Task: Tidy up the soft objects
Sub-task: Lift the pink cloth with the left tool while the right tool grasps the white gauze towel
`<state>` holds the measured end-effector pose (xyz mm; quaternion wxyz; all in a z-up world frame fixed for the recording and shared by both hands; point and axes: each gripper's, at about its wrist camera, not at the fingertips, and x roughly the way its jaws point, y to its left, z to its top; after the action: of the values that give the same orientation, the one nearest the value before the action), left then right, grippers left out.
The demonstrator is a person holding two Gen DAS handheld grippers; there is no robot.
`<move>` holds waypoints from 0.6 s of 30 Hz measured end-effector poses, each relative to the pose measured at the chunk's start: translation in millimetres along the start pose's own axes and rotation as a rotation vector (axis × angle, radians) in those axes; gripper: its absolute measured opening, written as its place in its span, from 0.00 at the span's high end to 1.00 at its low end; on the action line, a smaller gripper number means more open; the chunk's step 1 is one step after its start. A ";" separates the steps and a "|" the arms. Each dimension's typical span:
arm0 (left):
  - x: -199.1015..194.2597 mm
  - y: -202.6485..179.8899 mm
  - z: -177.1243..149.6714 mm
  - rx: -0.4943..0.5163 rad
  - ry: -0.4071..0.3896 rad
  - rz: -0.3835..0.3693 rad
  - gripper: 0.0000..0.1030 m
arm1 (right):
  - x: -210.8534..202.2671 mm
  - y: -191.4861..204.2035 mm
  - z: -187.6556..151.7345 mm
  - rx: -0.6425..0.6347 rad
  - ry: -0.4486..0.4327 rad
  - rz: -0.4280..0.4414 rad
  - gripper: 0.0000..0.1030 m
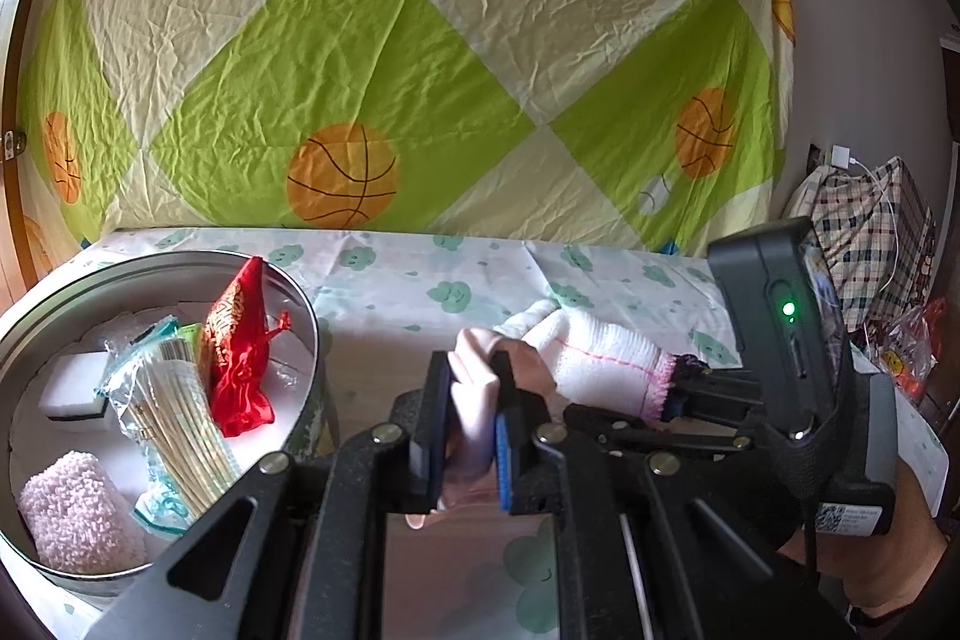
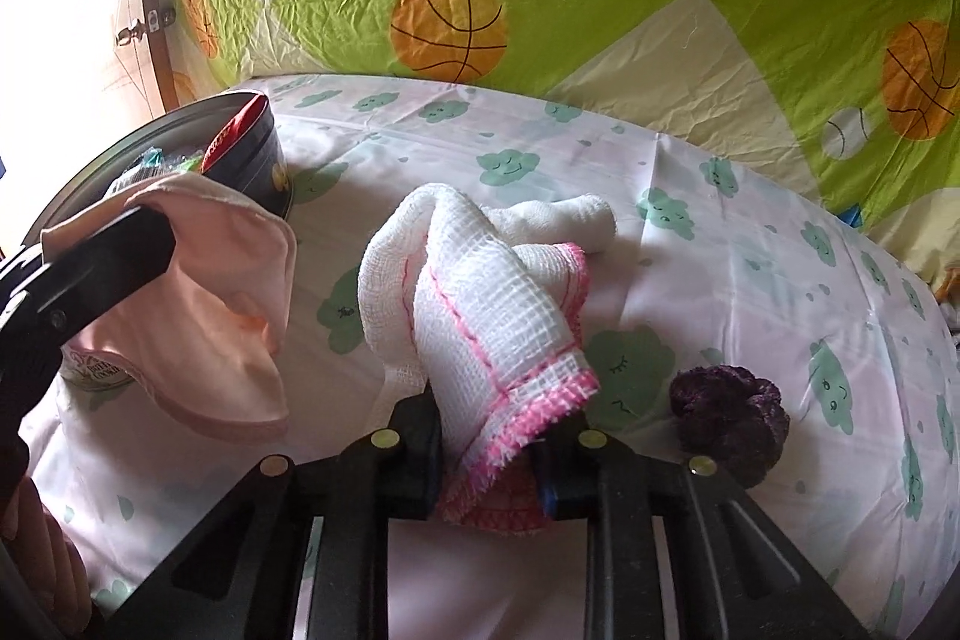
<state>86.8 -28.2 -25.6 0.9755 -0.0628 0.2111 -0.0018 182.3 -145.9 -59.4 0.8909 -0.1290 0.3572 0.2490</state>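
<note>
Round metal tin (image 1: 303, 304) at far left on the worktop (image 2: 750, 268), holding a red pouch (image 1: 240, 352), a fuzzy pink roll and packets. Left hand-held gripper (image 1: 471, 424) beside it, tilted slightly down, pinching a smooth pale pink cloth (image 2: 222, 316). Right hand-held gripper (image 2: 492, 451) angled down steeply, clamped on the fringed edge of a white open-weave cloth (image 2: 480, 292) with pink stitching. Dark purple scrunchie (image 2: 729, 415) just to its right.
</note>
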 end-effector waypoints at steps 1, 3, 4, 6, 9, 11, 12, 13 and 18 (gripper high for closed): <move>-0.3 -0.7 0.0 0.004 -0.002 0.001 0.90 | -4.0 -1.1 -0.2 0.005 -0.020 0.000 0.77; -1.6 -3.5 -0.1 0.013 -0.008 0.002 0.90 | -11.7 -2.9 -1.0 0.011 -0.060 -0.001 0.77; -1.9 -4.6 0.2 0.019 -0.012 0.002 0.90 | -16.4 -3.8 -1.3 0.016 -0.082 -0.007 0.77; -4.0 -7.2 -0.2 0.031 -0.022 0.004 0.90 | -24.9 -6.6 -2.8 0.030 -0.126 -0.020 0.77; -7.4 -11.2 -0.3 0.050 -0.038 0.004 0.90 | -37.2 -13.9 -6.1 0.067 -0.194 -0.027 0.77; -9.8 -13.8 -0.5 0.063 -0.049 -0.002 0.90 | -44.1 -19.8 -7.9 0.100 -0.234 -0.033 0.77; -10.8 -14.7 -0.5 0.068 -0.054 -0.003 0.90 | -47.2 -22.3 -9.0 0.114 -0.251 -0.035 0.77; -11.9 -15.5 -0.5 0.071 -0.059 -0.005 0.90 | -50.5 -24.4 -10.1 0.127 -0.270 -0.037 0.77; -16.0 -17.8 0.0 0.084 -0.078 -0.015 0.90 | -65.5 -24.9 -15.4 0.145 -0.353 -0.052 0.77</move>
<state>72.6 -45.4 -16.9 0.9847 -0.0235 0.1719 -0.0154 146.2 -196.2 -23.1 0.9529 -0.0281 0.2089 0.2181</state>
